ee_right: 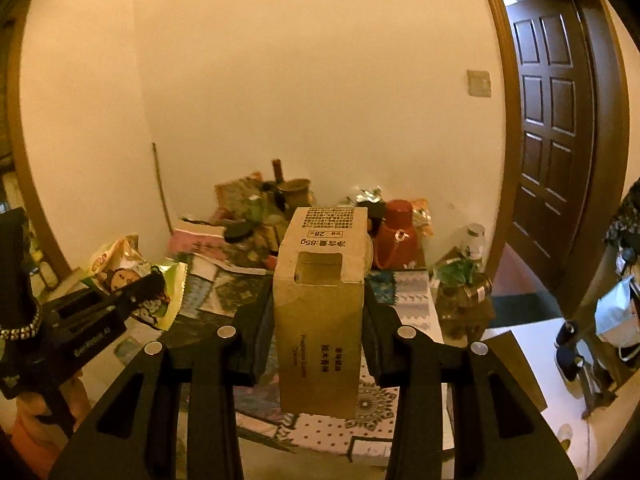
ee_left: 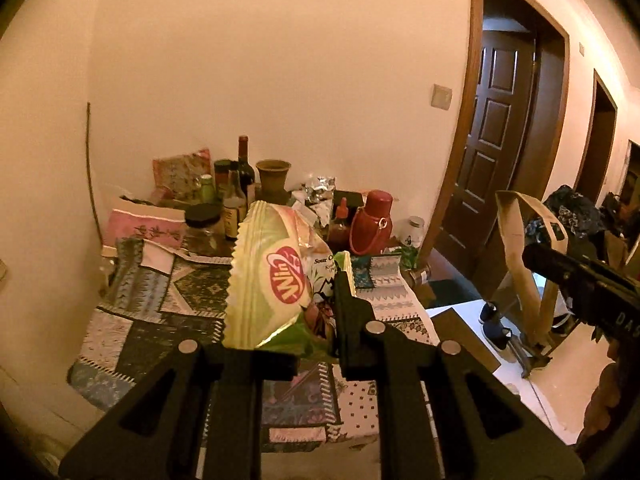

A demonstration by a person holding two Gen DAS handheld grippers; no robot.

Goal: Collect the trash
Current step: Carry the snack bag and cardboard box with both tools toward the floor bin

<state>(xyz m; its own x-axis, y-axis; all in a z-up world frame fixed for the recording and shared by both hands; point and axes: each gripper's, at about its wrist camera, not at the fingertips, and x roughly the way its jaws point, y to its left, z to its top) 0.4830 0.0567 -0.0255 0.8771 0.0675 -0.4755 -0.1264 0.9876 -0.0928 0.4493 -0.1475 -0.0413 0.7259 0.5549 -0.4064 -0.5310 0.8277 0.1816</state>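
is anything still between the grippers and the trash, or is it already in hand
Nothing is in the way. The left gripper is shut on the green snack bag, and the right gripper is shut on the brown cardboard box. Both are held above the patterned tablecloth. No bin shows in either view.

1 snack bag, 1 cardboard box, 1 red flask, 2 grippers.

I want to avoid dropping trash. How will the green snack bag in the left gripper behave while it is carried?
The snack bag is probably light and floppy: it looks crumpled and sags around the left gripper. Its glossy film may slip.
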